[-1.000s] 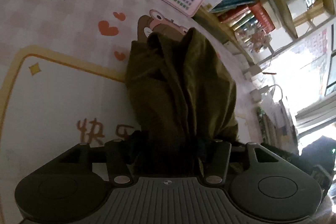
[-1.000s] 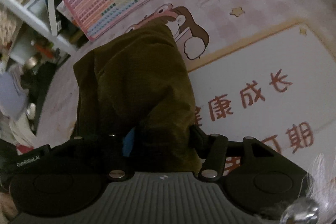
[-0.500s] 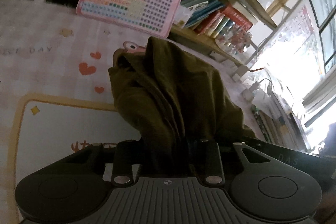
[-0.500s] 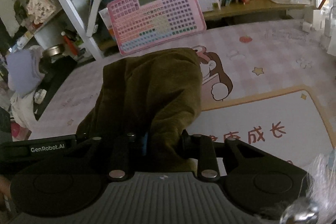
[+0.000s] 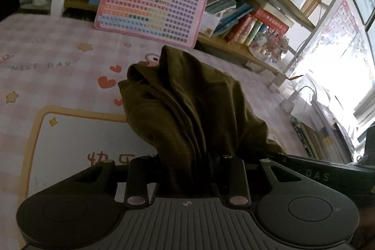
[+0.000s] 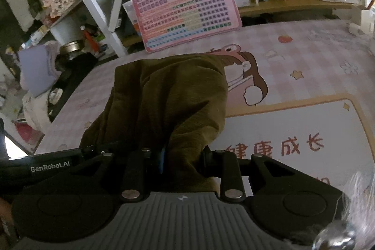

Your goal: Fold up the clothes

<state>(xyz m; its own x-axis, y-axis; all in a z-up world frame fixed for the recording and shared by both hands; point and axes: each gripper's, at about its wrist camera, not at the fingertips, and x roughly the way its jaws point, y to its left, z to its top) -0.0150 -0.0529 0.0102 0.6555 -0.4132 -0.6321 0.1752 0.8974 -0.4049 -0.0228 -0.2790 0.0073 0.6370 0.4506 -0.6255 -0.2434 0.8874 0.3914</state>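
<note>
An olive-green garment hangs bunched between both grippers, lifted above a pink cartoon-print mat. My left gripper is shut on one bunched end of the cloth, which hides its fingertips. In the right wrist view the same garment drapes forward from my right gripper, also shut on a thick fold. The far end of the cloth droops toward the mat. The other gripper's black body shows at the edge of each view.
A pink keyboard-like toy board leans against low bookshelves at the mat's far edge. Books and clutter fill the shelves. A white shelf post and floor clutter lie to the left in the right wrist view.
Both grippers closed tighter on the garment and rose with it. Both views tilted up and rolled, so the shelves and toy board now show more fully.
</note>
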